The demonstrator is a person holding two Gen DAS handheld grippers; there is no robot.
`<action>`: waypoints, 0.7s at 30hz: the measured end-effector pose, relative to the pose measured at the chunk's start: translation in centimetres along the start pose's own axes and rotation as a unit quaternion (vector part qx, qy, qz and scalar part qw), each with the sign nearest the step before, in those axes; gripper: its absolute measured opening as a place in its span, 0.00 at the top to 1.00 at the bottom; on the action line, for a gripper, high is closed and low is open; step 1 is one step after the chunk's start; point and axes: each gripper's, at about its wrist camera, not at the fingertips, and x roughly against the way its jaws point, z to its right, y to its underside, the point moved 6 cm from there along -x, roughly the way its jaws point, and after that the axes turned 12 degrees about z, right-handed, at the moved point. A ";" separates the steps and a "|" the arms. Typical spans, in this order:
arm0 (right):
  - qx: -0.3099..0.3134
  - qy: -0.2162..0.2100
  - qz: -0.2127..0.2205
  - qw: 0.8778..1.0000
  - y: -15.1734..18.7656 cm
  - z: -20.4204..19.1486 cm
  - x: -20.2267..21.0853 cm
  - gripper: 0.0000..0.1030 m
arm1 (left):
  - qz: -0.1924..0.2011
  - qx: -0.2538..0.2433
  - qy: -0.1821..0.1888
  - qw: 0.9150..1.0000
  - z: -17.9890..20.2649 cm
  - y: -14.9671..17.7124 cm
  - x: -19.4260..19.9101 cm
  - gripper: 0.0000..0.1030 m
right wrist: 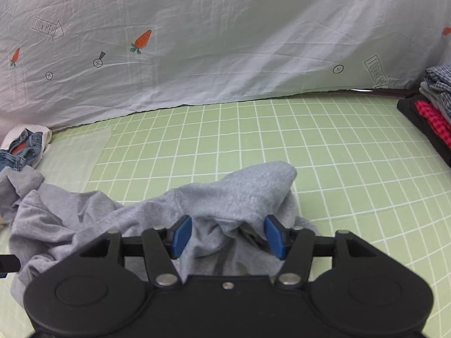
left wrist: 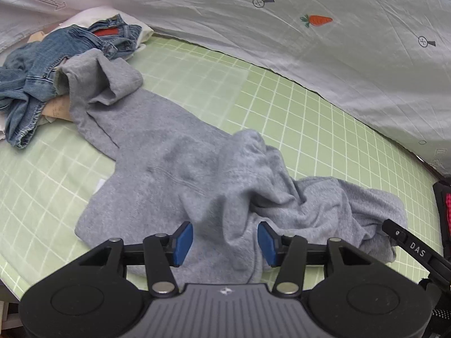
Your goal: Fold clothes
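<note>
- Both grippers, left gripper (left wrist: 225, 244) and right gripper (right wrist: 227, 236), are seen released, grasping nothing.
- Soft, limp grey sweatshirt (left wrist: 174, 169) (bunched just ahead of each) is best pinched at a hem edge.

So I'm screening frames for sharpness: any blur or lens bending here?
Left wrist view: the grey sweatshirt looks softly blurred mid-frame; the green grid sheet bows strongly. Right wrist view: sharper, grid lines curved, corners dark.
</note>
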 end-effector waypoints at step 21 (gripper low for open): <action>-0.053 0.032 -0.097 0.993 3.6 -3.2 -9.7 0.71 | -0.071 0.043 -0.060 0.995 -7.7 0.9 -6.3 0.49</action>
